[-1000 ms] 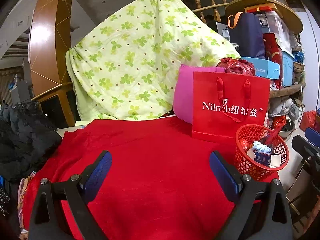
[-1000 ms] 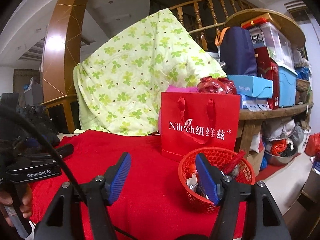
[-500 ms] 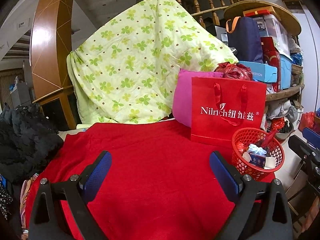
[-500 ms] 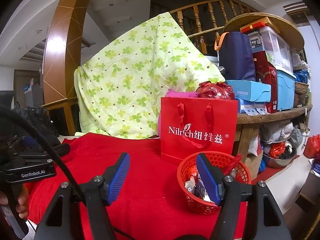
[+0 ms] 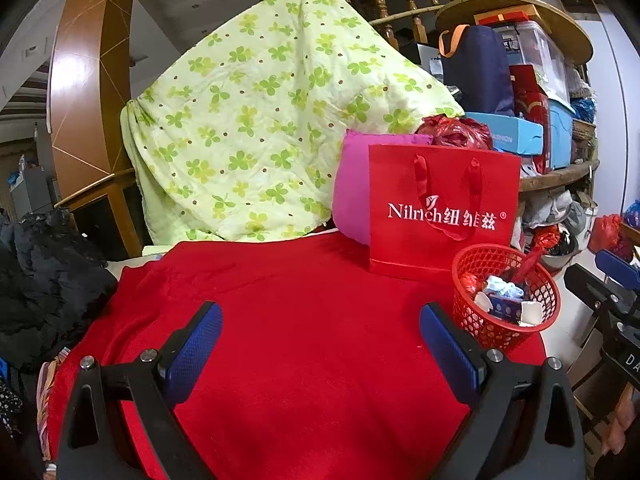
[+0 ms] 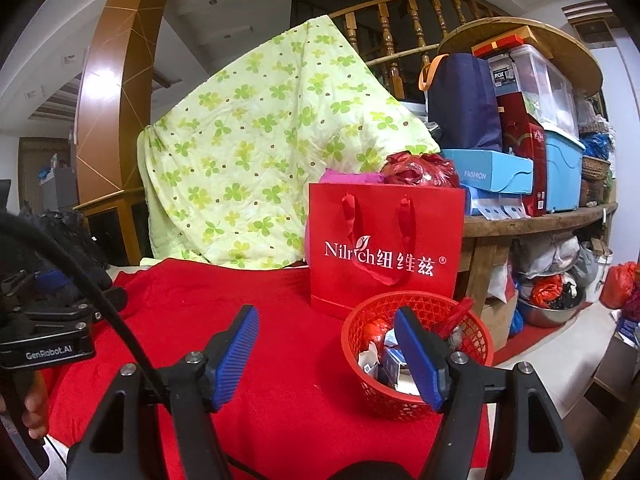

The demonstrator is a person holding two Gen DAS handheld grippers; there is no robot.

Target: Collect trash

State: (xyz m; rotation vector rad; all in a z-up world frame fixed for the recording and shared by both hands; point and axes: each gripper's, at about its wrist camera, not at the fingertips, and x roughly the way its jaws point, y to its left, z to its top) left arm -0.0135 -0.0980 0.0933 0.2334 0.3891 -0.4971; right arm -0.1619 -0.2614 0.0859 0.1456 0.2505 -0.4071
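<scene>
A red mesh basket (image 5: 500, 334) stands at the right end of the red cloth (image 5: 300, 300), with wrappers and crumpled paper (image 5: 505, 290) inside it. My left gripper (image 5: 320, 340) hovers open over bare cloth left of the basket, with nothing between its blue pads. In the right wrist view the basket (image 6: 384, 400) sits just beyond my right gripper (image 6: 326, 354), and its right finger (image 6: 418, 360) overlaps the basket's rim. That gripper is open and empty. The trash (image 6: 376, 332) shows between the finger and the basket's left wall.
A red paper bag (image 5: 440, 216) stands right behind the basket, with a pink cushion (image 5: 352, 200) and a green clover quilt (image 5: 260, 140) further back. Dark clothing (image 5: 44, 292) is piled at the left. A loaded wooden shelf (image 6: 540, 220) is at the right.
</scene>
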